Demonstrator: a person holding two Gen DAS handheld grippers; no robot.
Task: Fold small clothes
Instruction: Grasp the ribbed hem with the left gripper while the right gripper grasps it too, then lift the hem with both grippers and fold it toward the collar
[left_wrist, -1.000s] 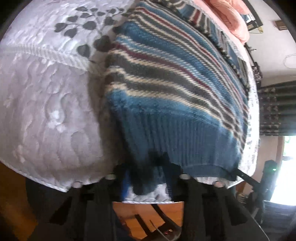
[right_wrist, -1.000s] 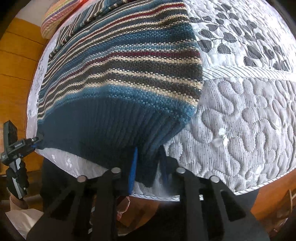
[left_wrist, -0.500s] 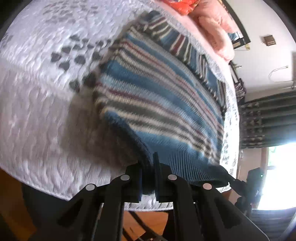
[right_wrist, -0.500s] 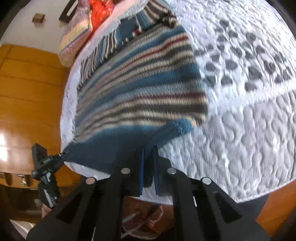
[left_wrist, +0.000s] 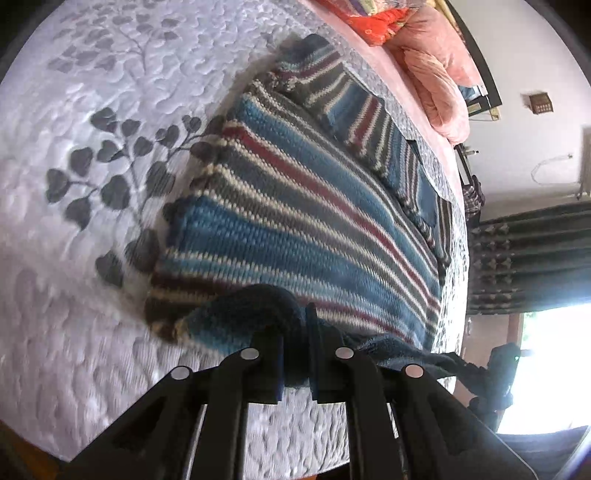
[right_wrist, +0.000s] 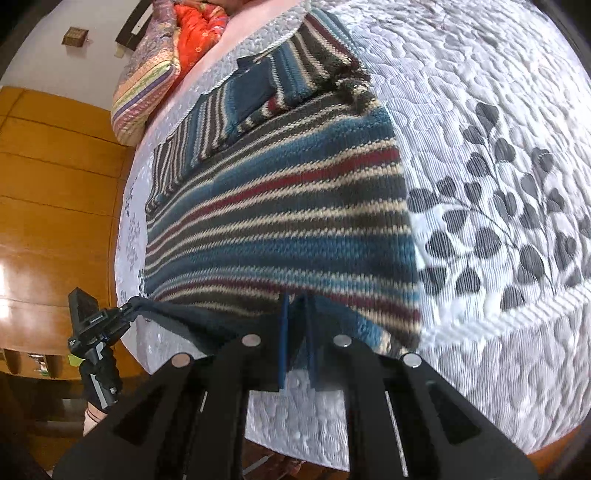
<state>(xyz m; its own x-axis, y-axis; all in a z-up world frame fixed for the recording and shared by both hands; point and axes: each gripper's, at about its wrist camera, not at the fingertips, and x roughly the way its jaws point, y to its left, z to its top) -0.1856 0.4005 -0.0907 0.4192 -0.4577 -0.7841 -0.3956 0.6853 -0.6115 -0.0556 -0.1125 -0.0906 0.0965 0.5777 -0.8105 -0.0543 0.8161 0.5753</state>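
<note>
Now, line by line:

Sweater: a knitted striped sweater (left_wrist: 303, 221) (right_wrist: 288, 221) in bands of blue, grey, cream and dark red, with a plain dark-blue ribbed hem. A sleeve lies folded across its far part.

Where it lies: flat on the quilted white bedspread (left_wrist: 74, 258) (right_wrist: 498, 110) printed with grey leaves, its body running from the near edge of the bed toward the pillows (left_wrist: 439, 88) (right_wrist: 147, 85) at the far edge.

Left gripper (left_wrist: 295, 354): jaws drawn narrow, pinching the left hem corner, which bunches into a dark fold between the fingers. The hem hangs above the striped body, just inside the bed's near edge.

Right gripper (right_wrist: 295, 332): jaws likewise narrow, clamped on the right hem corner; in this view the ribbed hem stretches as a taut dark band across to the left gripper (right_wrist: 99, 325), near the bed's left edge.

Change: a second ago the hem lay low at the bed's near edge with the ribbing spread wide before both cameras. Now both corners are raised and carried forward over the stripes, so the ribbing shows only as a thin lifted edge, and more of the far sleeve and pillows is in sight.
</note>
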